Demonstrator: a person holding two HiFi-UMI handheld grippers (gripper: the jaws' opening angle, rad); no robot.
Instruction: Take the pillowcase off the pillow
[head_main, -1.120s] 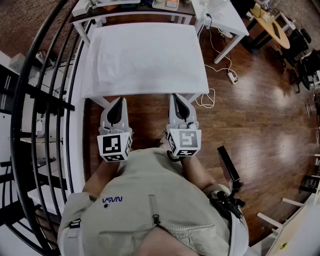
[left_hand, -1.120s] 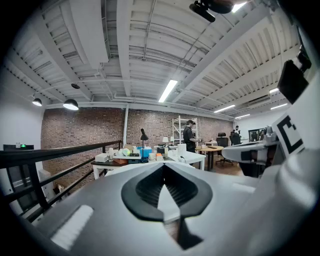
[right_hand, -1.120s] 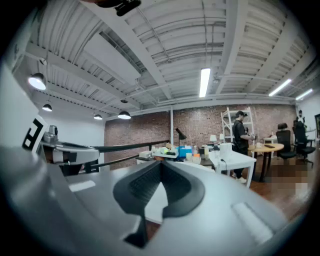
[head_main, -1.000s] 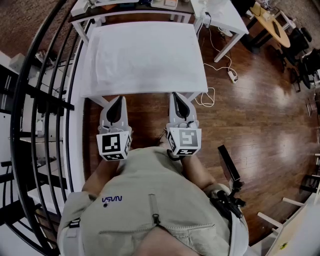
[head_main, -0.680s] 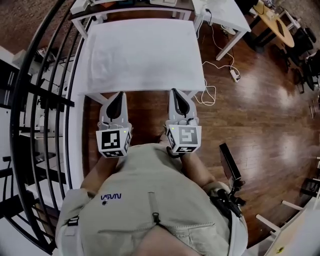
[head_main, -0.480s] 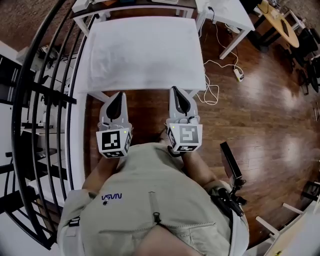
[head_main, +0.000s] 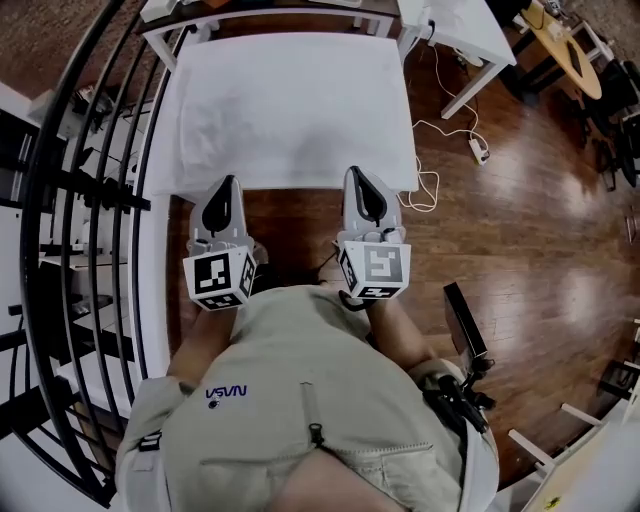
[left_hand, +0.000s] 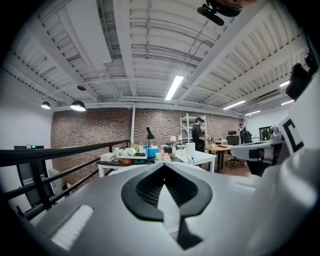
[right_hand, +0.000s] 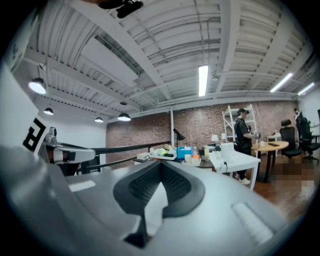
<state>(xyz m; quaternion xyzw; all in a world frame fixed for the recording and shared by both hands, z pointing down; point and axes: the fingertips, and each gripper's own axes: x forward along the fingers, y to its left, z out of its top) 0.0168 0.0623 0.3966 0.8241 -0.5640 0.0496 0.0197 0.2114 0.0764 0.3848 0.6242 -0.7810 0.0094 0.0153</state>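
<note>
White fabric pillowcase (head_main: 290, 105) lies flat, apparently not off yet, whole job left; grey left gripper (head_main: 226, 185) and grey right gripper (head_main: 360, 178) both closed on nothing, near its front edge

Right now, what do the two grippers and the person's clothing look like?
The left gripper and right gripper match: pale grey shells, pointed tongs lined with ribbed black pads, a white cube with black square markers behind. The person wears a beige top with a small dark logo.
</note>
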